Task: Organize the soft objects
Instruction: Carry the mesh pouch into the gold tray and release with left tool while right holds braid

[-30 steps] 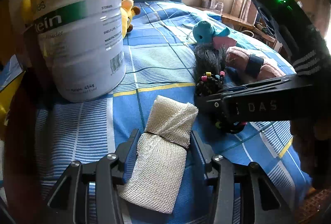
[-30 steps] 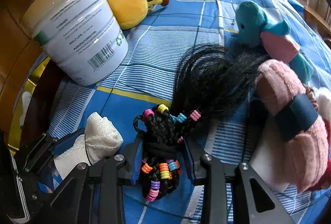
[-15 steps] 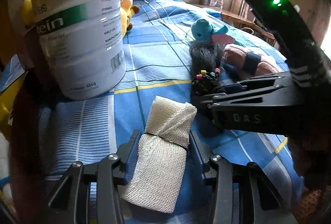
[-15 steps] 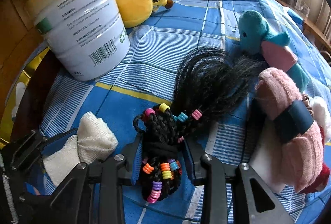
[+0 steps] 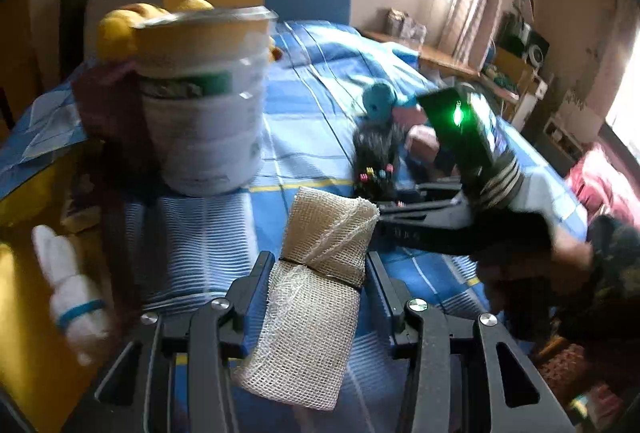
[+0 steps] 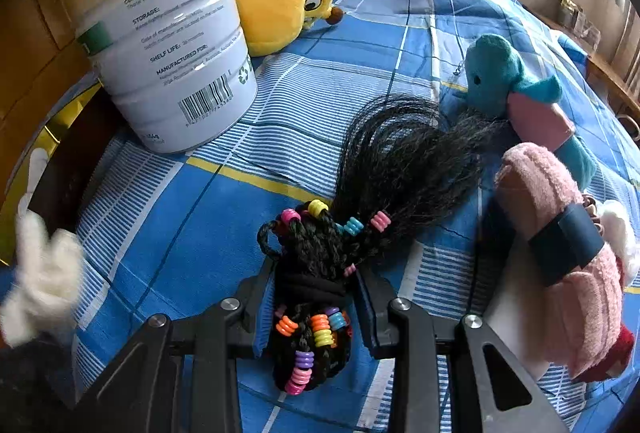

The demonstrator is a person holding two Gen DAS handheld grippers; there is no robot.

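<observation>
My left gripper [image 5: 318,273] is clamped on the gauze roll [image 5: 316,297], carried above the blue checked bedspread [image 5: 312,137], near its left edge and short of the white tin [image 5: 204,105]. My right gripper [image 6: 314,297] pinches the beaded black braid bundle [image 6: 316,293], which rests on the bedspread beside the pink slipper [image 6: 560,257].
</observation>
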